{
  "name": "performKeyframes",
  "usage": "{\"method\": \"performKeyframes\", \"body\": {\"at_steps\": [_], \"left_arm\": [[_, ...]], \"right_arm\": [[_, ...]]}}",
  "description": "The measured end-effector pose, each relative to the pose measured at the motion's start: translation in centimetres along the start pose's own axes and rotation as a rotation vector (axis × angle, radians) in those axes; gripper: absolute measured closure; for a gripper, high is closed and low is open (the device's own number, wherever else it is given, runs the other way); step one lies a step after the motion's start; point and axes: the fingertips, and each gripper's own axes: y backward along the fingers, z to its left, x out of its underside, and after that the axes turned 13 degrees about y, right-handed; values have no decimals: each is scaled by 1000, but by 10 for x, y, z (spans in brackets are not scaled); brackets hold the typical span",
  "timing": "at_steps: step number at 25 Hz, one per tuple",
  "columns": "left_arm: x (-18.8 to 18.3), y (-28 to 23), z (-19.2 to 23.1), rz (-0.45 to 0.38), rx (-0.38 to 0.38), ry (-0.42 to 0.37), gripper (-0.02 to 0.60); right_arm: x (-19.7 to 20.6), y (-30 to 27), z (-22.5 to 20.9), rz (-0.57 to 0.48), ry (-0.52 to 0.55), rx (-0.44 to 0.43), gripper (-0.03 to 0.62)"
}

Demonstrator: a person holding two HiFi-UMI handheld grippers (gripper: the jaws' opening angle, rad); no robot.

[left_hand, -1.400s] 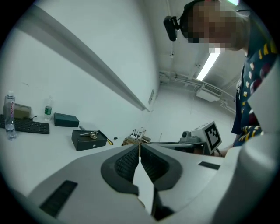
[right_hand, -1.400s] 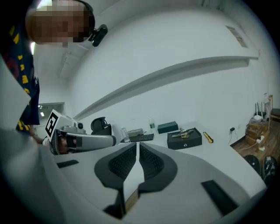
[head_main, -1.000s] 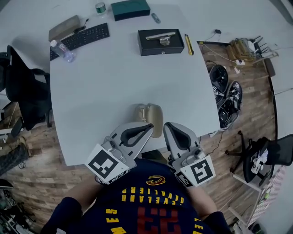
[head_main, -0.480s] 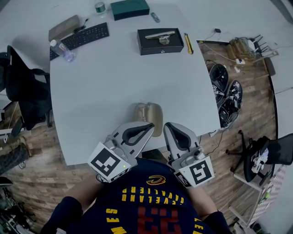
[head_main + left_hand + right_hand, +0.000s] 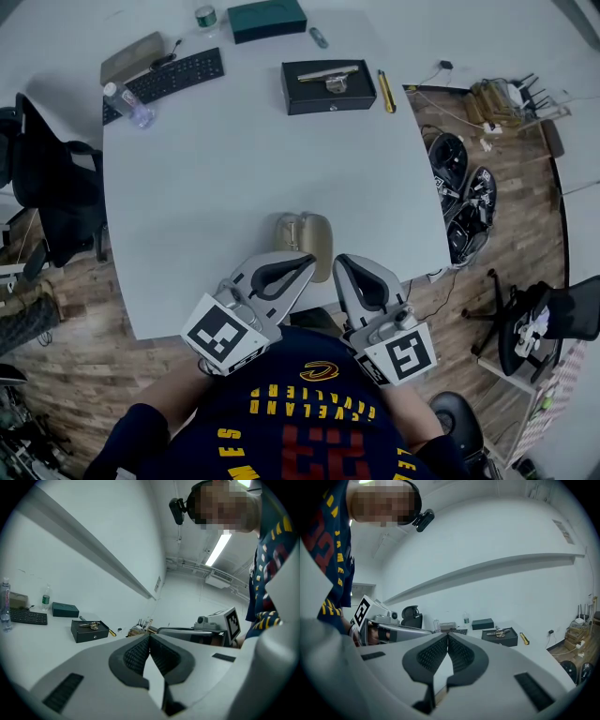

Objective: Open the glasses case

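Head view is showing the tan glasses case (image 5: 306, 236) lying on the white table (image 5: 225, 178), close to the near edge and right in front of the person. Both grippers are hanging just short of it. The left gripper (image 5: 307, 261) is overlapping the case's near-left corner in the pic, and the right gripper (image 5: 340, 260) is sitting just beside its near-right side. Contact can't be told from above.

Left gripper view is showing its pads (image 5: 137, 654) pressing tog. at the tips w/ nothing between them. Right gripper view is showing the same: pads (image 5: 461, 652) meeting, nothing held.

Progress: from this angle the case is reading as a flat oval w/ a lengthwise line and a small bump at its far end. Whether the lid is lying shut or folded back can't be made out. So the scene is fitting both a closed case w/ the grippers about to engage and a case already dealt w/, grippers drawn back. Neither gripper is gripping it now.

Vs. the earlier frames: almost nothing is changing. The case is staying put, both grippers are holding approx. the same spots w/ jaws closed, and the left marker cube is sitting a touch lower-left. A dark round object (image 5: 457, 417) is newly showing on the floor at bottom right.
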Motion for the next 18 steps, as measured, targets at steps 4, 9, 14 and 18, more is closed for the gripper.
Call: {"method": "performKeyframes", "body": {"at_steps": [4,9,14,18], "left_arm": [[0,-1,0,1,-3,2,568],[1,-2,0,4,-5,6,568],[3,-3,2,6,-9,8,568],[6,-2,2,14,-13,13,568]], "right_arm": [[1,0,0,1,-1,-3,577],[1,0,1,2,0,-6,577],[3,0,1,8,1,-9,577],[4,1,1,12,-2,-8,577]]}}
